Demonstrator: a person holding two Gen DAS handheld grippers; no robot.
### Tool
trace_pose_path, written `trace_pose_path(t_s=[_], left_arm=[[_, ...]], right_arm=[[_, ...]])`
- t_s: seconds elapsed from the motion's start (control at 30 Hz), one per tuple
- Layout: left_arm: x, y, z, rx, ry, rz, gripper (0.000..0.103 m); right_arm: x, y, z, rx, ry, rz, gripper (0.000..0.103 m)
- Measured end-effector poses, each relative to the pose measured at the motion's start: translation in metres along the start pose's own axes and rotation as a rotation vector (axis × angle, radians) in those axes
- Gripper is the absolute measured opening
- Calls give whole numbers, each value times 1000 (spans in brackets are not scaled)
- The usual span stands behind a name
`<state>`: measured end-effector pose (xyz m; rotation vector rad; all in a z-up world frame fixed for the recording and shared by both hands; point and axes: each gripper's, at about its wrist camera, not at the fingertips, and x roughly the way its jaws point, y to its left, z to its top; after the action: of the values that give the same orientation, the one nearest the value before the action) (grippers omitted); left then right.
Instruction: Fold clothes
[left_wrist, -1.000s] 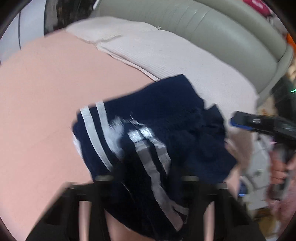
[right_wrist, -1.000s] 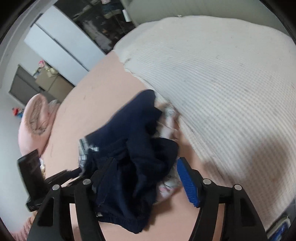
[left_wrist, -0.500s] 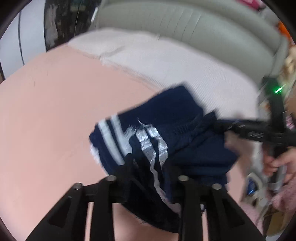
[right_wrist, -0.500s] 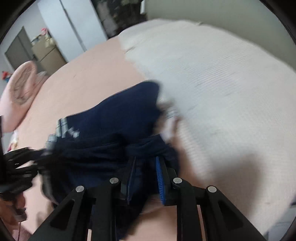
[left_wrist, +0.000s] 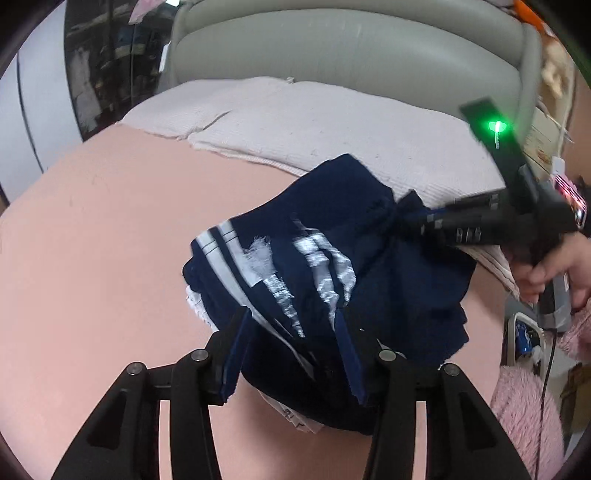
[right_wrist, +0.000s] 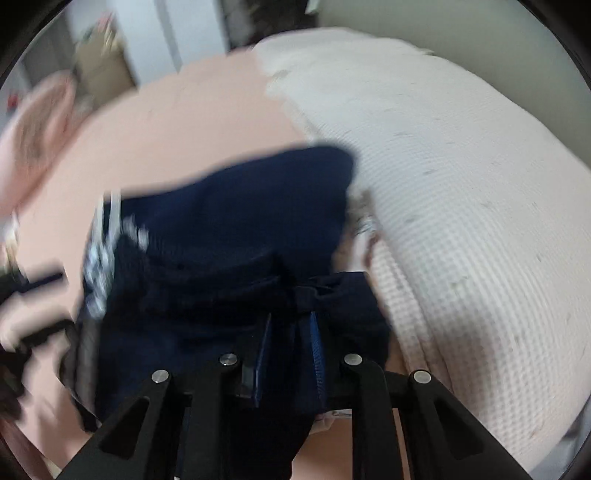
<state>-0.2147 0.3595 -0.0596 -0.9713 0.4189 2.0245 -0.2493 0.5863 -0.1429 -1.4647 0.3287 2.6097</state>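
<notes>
A navy garment (left_wrist: 332, 266) with white stripes lies bunched on the pink bed sheet (left_wrist: 92, 240). My left gripper (left_wrist: 291, 328) has its jaws a garment's width apart around the near striped edge of the cloth. My right gripper (right_wrist: 290, 328) is shut on a navy fold of the garment (right_wrist: 229, 229). In the left wrist view the right gripper (left_wrist: 417, 218) pinches the garment's far right corner, held by a hand.
A white waffle blanket (left_wrist: 314, 118) (right_wrist: 461, 177) lies over the head of the bed below a grey padded headboard (left_wrist: 351, 48). Pink fluffy items (left_wrist: 528, 413) and clutter stand beside the bed at right. A pink pillow (right_wrist: 33, 122) lies far left.
My right gripper went from open beside the garment to shut on its fold. My left gripper's jaws narrowed around the striped edge. The garment is pulled wider between the two grippers.
</notes>
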Motion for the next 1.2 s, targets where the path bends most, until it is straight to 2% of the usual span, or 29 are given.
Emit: trace_pose_path(t_s=[0.07,0.13,0.17,0.2,0.27,0.3,0.4,0.47,0.5,0.6,0.67,0.73,0.87,0.97,1.07,1.2], left_arm=[[2,0,5,-14,-30,-11,43],[21,-4,11,-8,-2,28,43],[31,-6,14,-5,13,48,43],[45,-4,18,-6,48,113,43],[67,6,24,-46,146,172,43],[69,11,27,-87,173,150,43],[36,10,29,-117,71,75,43],[21,11,26,-119,46,52,44],[15,12,24,-123,45,56,44],[11,21,17,-157,59,94,49],[18,30,15,-222,84,100,51],[28,41,16,-295,121,93,51],[31,52,19,-341,139,63,51],[24,67,19,-338,115,112,60],[19,96,19,-421,118,161,63],[-14,151,19,-510,85,250,65]], right_arm=[[-14,8,-2,-15,-38,48,22],[-28,15,-4,-30,-76,97,24],[-28,19,-5,-37,-58,128,25],[-23,21,-6,-42,-29,138,26],[-6,21,-9,-43,43,59,26],[-3,18,-11,-23,63,46,26],[-18,11,-20,38,31,122,26],[-36,12,-26,62,-2,150,29],[-43,14,-28,73,-5,136,32],[-52,28,-27,76,-14,113,48],[-52,46,-17,60,-29,114,64],[-43,65,-7,41,-23,96,65],[-50,86,0,37,27,65,66],[-45,97,4,65,55,69,72],[-29,119,16,42,70,46,81],[-18,148,44,27,98,22,86]])
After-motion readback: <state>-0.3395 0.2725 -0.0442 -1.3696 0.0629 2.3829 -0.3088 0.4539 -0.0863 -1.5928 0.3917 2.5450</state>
